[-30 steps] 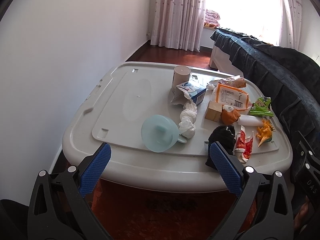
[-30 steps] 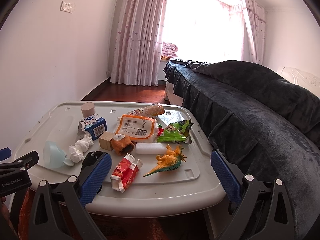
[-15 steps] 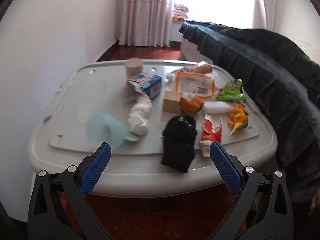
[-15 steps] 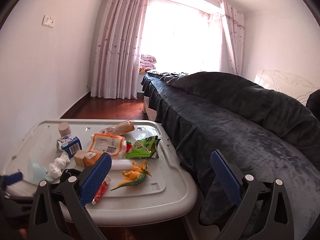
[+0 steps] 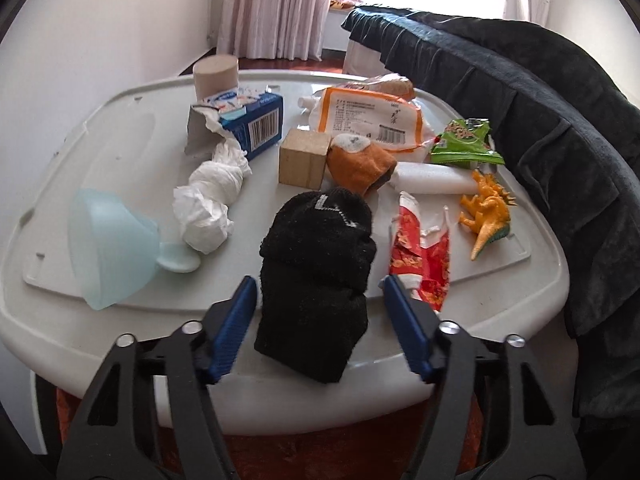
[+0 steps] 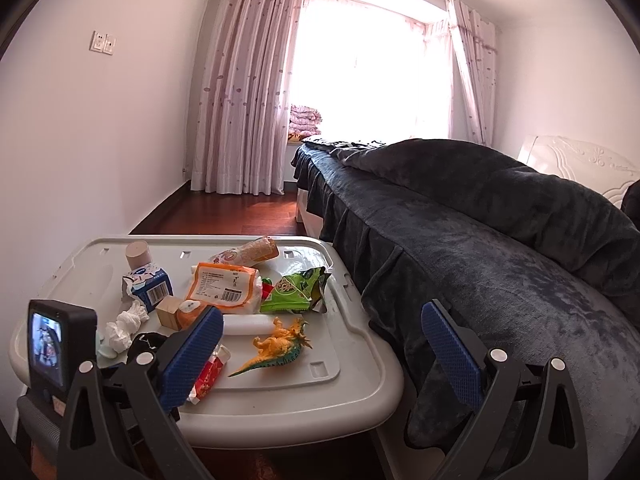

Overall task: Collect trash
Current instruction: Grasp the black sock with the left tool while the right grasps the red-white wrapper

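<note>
- Jaws of your left gripper (image 5: 316, 312) are closing around the black sock (image 5: 316, 276), which is hanging over the near edge of the grey lid (image 5: 120, 92); the pads are not pressing it yet.
- Sock is no trash, I judge: you are risking collecting the wrong thing.
- You are leaving the red wrapper (image 5: 420, 248) just beside the right pad, so it could be getting snagged.
- You are squeezing soft cloth, which may be slipping off the edge.
- Your right gripper (image 6: 320, 356) is hovering wide open and empty above the lid, near the toy dinosaur (image 6: 276, 346).
</note>
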Motion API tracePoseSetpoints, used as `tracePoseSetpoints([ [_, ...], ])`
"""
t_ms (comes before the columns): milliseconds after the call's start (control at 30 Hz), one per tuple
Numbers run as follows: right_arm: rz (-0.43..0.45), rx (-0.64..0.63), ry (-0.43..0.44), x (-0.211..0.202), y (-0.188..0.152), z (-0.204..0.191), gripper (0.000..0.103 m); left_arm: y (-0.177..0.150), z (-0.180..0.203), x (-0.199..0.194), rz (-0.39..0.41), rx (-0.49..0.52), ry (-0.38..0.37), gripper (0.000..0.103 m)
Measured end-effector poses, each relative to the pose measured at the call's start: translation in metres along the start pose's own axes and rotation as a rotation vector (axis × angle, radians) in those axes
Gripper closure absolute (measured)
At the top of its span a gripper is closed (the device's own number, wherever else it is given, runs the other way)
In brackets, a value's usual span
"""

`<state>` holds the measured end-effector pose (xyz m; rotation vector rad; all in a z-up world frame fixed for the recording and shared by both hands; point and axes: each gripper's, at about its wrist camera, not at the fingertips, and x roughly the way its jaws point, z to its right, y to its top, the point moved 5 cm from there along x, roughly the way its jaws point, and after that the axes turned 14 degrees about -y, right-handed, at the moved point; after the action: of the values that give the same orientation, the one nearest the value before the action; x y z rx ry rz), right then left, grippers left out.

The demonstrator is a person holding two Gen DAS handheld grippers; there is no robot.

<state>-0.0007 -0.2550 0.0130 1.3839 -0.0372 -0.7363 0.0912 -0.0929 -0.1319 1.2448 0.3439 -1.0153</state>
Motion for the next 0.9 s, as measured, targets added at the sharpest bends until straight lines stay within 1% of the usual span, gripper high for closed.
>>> tracePoseSetpoints([
  [33, -0.001, 0.0, 0.0, 0.0, 0.0, 0.001, 0.005, 0.0, -0.002, 0.004, -0.007, -0.009, -0.006, 0.054],
  [100, -0.006, -0.003, 0.001, 0.002, -0.002, 0.0, 0.005, 0.001, -0.003, 0.004, 0.009, 0.003, 0.001, 0.058],
  [200, -0.016, -0.002, 0.016, 0.004, -0.004, -0.003, 0.005, 0.001, -0.008, 0.003, 0.024, -0.02, -0.021, 0.062],
  [333, -0.028, -0.015, 0.014, 0.009, -0.008, -0.005, 0.005, 0.0, -0.01, -0.005, 0.033, -0.011, -0.01, 0.064],
  [467, -0.04, -0.042, 0.023, 0.016, -0.017, -0.016, 0.005, -0.001, -0.01, -0.031, 0.059, 0.011, -0.003, 0.064],
  [600, -0.071, -0.121, 0.062, 0.026, -0.032, -0.053, 0.005, -0.005, -0.018, -0.073, 0.092, 0.033, 0.009, 0.064],
  [700, -0.097, -0.162, 0.125, 0.03, -0.043, -0.086, 0.005, -0.008, -0.027, -0.102, 0.127, 0.043, 0.022, 0.064],
  [800, -0.094, -0.199, 0.139, 0.035, -0.05, -0.116, 0.005, -0.01, -0.033, -0.119, 0.144, 0.051, 0.031, 0.064],
  [900, -0.11, -0.233, 0.147, 0.042, -0.056, -0.141, 0.005, -0.011, -0.041, -0.132, 0.161, 0.039, 0.03, 0.064],
])
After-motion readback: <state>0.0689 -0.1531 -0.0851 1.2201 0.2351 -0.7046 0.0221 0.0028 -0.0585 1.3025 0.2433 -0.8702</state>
